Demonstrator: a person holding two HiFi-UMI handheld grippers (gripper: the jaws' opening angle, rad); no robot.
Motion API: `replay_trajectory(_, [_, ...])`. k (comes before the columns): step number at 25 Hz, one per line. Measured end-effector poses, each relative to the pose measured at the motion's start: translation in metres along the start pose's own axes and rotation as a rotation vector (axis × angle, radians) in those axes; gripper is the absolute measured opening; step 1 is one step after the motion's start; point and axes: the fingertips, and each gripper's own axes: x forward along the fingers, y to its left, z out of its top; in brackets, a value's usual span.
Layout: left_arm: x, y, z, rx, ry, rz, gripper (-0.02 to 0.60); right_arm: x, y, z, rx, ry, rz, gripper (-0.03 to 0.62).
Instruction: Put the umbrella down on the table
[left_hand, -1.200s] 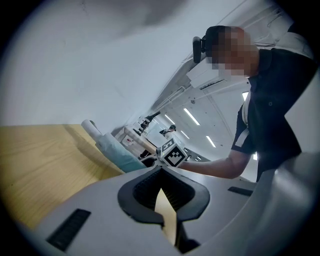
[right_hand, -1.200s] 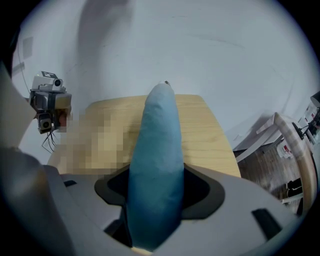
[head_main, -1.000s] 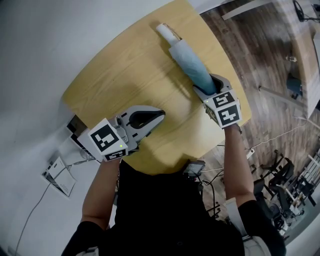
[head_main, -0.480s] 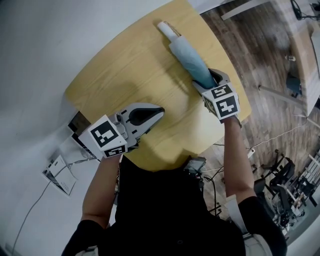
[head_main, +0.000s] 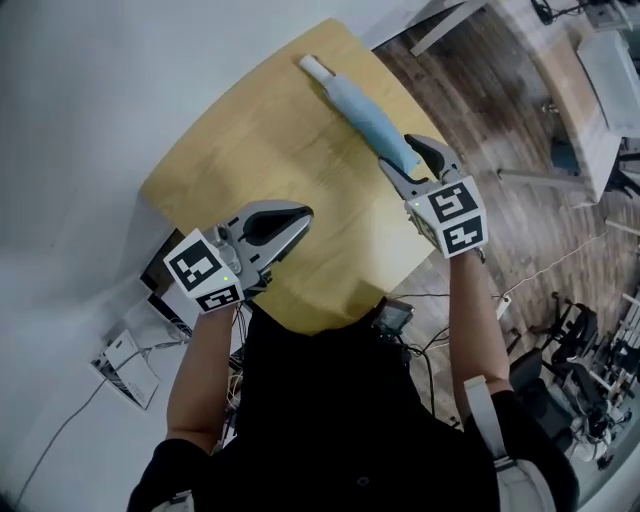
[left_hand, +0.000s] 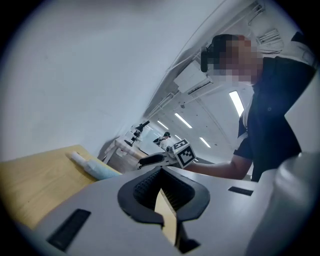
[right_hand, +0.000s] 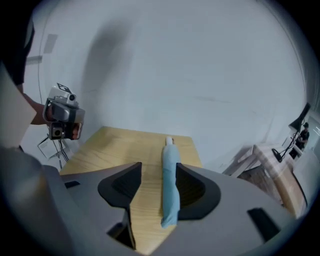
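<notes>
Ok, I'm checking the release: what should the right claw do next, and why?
Probably draw the right claw back toward the person: the umbrella lies flat on the table, loose between its open jaws, which have just been closing slightly.

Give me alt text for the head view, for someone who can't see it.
A folded light-blue umbrella lies on a wooden table, seen from above. The right gripper hangs over its near end, jaws open though just closing slightly, the umbrella's end showing between them ungripped; the left gripper, jaws together and empty, hovers over the table's near part.
</notes>
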Motion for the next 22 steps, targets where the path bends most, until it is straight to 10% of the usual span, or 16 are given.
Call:
replay_trajectory(7, [-0.017,-0.056,0.036,0.084,-0.049,-0.114,0.012,-0.099,0.062,0.056,0.013,-0.224,0.046,0.042])
replay_trajectory(22, [-0.039,-0.163,0.046,0.220,-0.054,-0.246,0.011,-0.282,0.142,0.021,0.263,-0.595,0.124,0.020])
